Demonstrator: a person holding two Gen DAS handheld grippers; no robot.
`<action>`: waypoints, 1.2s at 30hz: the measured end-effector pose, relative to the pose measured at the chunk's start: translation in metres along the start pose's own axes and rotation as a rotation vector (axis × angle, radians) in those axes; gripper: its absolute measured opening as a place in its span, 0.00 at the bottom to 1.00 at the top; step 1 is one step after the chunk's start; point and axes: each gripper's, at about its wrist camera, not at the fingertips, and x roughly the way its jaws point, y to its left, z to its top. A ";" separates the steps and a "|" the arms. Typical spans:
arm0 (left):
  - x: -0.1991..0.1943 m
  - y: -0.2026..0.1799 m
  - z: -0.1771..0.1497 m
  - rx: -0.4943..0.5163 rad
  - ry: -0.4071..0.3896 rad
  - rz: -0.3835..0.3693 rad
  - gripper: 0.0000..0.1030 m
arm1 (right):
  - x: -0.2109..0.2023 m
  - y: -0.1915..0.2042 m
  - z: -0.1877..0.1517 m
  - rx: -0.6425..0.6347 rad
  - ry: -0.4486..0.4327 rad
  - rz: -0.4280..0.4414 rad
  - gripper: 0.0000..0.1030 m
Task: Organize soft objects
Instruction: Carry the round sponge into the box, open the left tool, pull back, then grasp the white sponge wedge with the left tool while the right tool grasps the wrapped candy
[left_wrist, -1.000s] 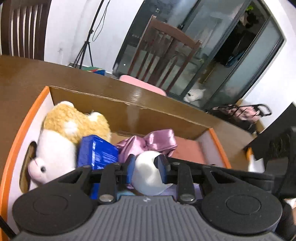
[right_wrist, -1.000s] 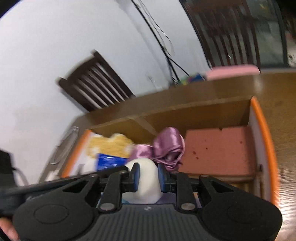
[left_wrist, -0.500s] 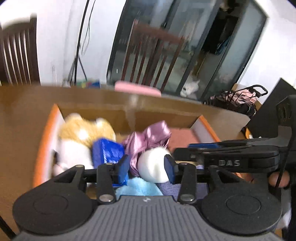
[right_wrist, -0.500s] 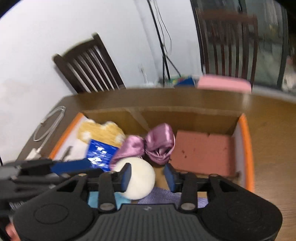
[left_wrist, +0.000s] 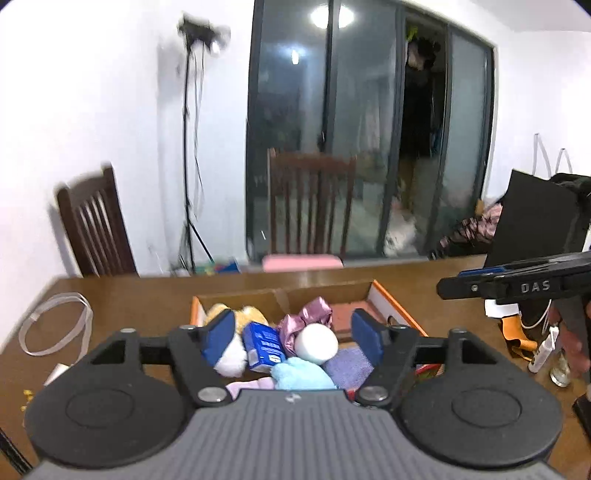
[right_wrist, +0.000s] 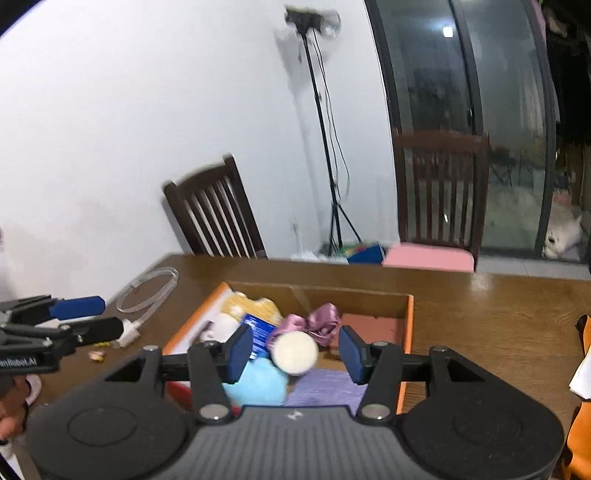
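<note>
White ball (right_wrist: 295, 352) is seen below and ahead in cardboard box (right_wrist: 408, 325), centred between right gripper (right_wrist: 293, 350) and left gripper (left_wrist: 293, 338); both gape wide, empty, equally near.

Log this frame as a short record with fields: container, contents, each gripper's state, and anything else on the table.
container: orange-edged cardboard box on the brown wooden table
contents: white foam ball, pink satin bow, blue tissue packet, yellow-and-white plush toy, light blue fluffy item, purple knitted cloth, reddish-brown sponge block
left gripper: open, holding nothing
right gripper: open, holding nothing
other: coiled white cable left of the box
</note>
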 end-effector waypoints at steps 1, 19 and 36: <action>-0.015 -0.004 -0.012 0.013 -0.030 0.004 0.78 | -0.014 0.006 -0.011 -0.020 -0.036 0.003 0.52; -0.092 -0.033 -0.180 0.000 0.086 0.025 0.85 | -0.103 0.045 -0.230 -0.069 -0.042 -0.030 0.79; 0.047 -0.012 -0.166 0.012 0.211 -0.035 0.67 | 0.039 0.018 -0.169 -0.077 0.073 -0.073 0.53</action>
